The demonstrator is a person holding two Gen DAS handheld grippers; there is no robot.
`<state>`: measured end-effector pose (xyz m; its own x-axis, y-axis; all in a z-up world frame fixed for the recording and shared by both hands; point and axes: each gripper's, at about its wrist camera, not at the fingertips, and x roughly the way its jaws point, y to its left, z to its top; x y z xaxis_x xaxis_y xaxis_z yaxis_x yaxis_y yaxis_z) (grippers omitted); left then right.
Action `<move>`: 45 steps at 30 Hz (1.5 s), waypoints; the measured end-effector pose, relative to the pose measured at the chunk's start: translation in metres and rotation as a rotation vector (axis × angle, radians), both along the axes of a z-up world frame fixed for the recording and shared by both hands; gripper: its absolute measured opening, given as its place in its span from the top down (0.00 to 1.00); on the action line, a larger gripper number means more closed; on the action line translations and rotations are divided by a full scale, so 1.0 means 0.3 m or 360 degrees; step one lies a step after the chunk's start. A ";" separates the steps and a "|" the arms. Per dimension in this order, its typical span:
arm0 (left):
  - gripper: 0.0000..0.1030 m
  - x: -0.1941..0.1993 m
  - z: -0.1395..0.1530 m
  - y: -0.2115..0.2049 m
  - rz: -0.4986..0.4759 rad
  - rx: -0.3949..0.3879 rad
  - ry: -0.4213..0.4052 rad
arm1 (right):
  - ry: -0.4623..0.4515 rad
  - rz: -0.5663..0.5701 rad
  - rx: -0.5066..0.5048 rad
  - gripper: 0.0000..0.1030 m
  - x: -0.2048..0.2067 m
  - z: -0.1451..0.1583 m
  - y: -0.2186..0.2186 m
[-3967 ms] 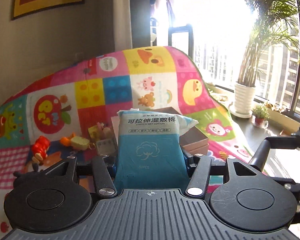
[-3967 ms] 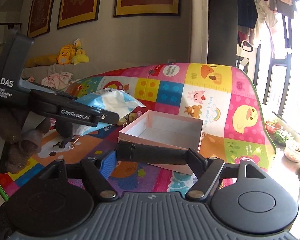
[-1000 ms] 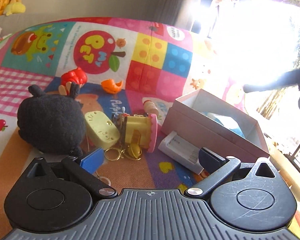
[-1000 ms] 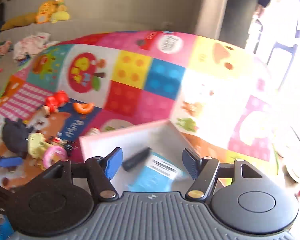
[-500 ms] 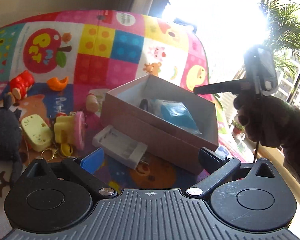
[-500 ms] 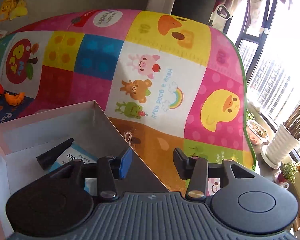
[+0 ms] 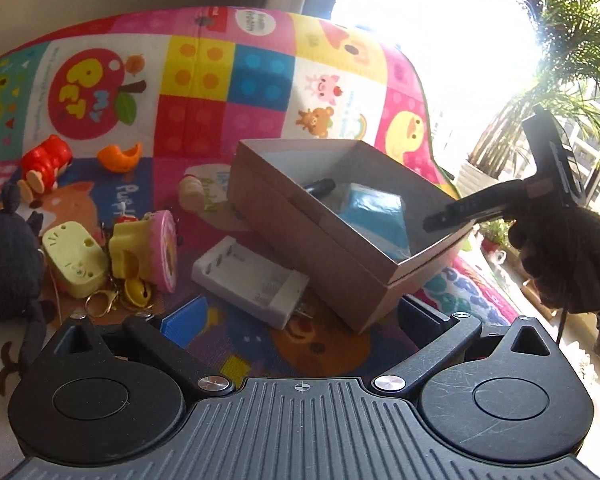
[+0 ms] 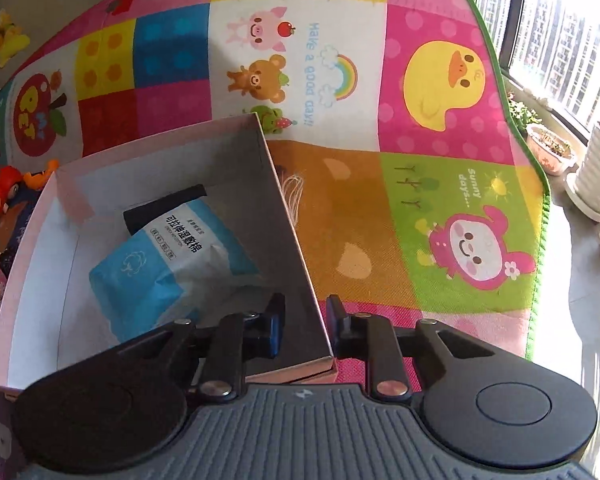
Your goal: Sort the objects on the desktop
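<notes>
A pink cardboard box (image 7: 300, 232) (image 8: 32, 240) sits on the colourful play mat. Inside lie a blue cotton-pad pack (image 8: 168, 264) (image 7: 374, 216) and a black cylinder (image 8: 160, 208) (image 7: 320, 187). My right gripper (image 8: 304, 328) straddles the box's right wall (image 8: 288, 240), one finger inside and one outside, narrowly open; it also shows over the box's right corner in the left wrist view (image 7: 452, 216). My left gripper (image 7: 296, 320) is wide open and empty, low over the mat before a white battery holder (image 7: 252, 276).
Left of the box lie a yellow and pink toy (image 7: 148, 252), a pale yellow block (image 7: 74, 258), keyrings (image 7: 116, 296), a black plush (image 7: 4, 264), a red toy (image 7: 44, 166) and an orange piece (image 7: 120, 156). Potted plants (image 8: 596, 168) stand by the window.
Four seconds ago my left gripper held the cotton pack and my right the black cylinder; both now lie in the box. My right gripper has since dropped over the box's right wall and narrowed.
</notes>
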<state>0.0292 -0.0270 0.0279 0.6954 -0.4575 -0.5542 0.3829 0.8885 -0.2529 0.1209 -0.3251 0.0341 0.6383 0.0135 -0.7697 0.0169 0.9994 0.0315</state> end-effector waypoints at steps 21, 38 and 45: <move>0.00 -0.044 -0.049 0.349 0.0697 0.0064 -0.0003 | -0.0447 0.0654 -0.0088 0.48 -0.296 0.142 0.502; 0.00 -0.095 -0.047 0.441 0.0928 -0.0187 -0.0118 | -0.0184 0.0723 -0.0050 0.65 -0.271 -0.043 0.822; 0.00 -0.092 -0.044 0.404 0.0883 -0.0096 -0.0131 | -0.0150 0.0911 -0.0175 0.80 -0.453 -0.028 0.560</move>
